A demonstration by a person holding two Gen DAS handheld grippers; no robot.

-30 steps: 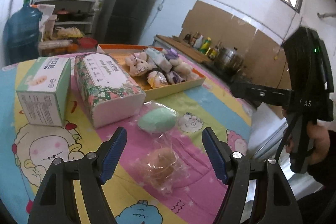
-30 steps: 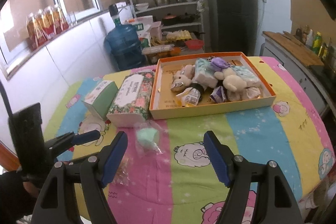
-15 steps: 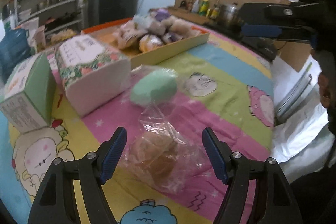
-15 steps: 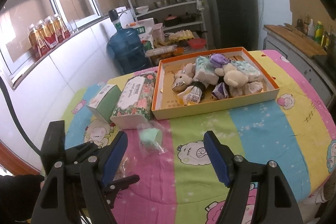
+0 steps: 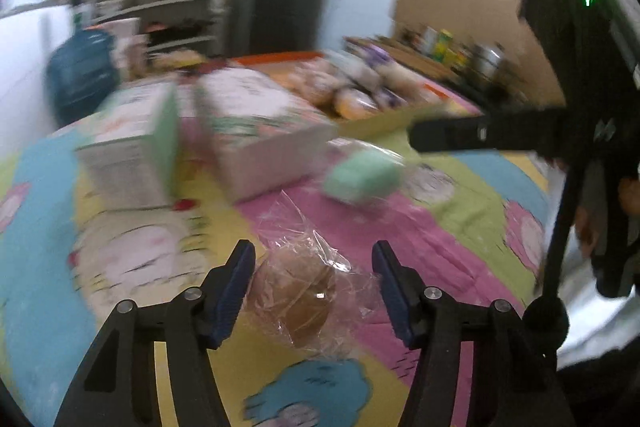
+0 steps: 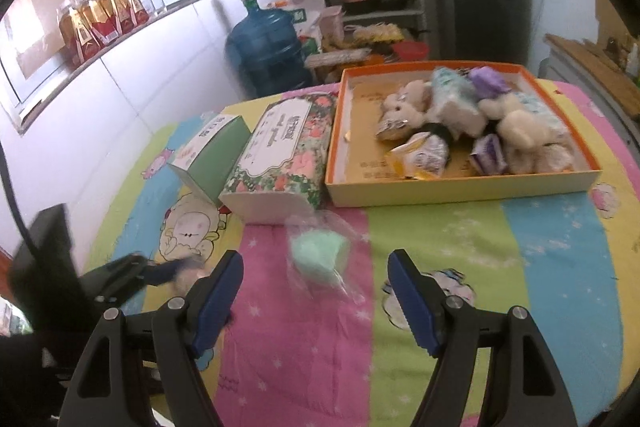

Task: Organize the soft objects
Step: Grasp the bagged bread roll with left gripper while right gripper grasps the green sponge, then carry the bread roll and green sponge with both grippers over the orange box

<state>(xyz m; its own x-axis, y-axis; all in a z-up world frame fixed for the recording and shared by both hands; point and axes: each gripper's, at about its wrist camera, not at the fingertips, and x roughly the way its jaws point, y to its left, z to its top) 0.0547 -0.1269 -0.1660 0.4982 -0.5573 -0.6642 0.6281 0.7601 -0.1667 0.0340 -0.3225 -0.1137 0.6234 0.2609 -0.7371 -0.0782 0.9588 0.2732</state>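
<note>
A brown soft item in a clear plastic bag (image 5: 296,295) lies on the colourful cloth between the fingers of my open left gripper (image 5: 314,283). A green soft item in a clear bag (image 5: 362,177) lies beyond it; in the right wrist view the green item (image 6: 318,255) sits just ahead of my open, empty right gripper (image 6: 316,291). An orange-rimmed box (image 6: 452,187) at the back right holds several plush toys and packets. The left gripper (image 6: 168,271) shows blurred at the lower left of the right wrist view.
A floral tissue box (image 6: 280,155) and a green-and-white box (image 6: 212,151) stand left of the orange box. A blue water jug (image 6: 264,51), shelves and a dark fridge stand behind the table. A counter with bottles runs along the right wall.
My left gripper has dropped forward around the brown bagged item, and its view is now blurred. My right gripper has moved closer to the green bagged item.
</note>
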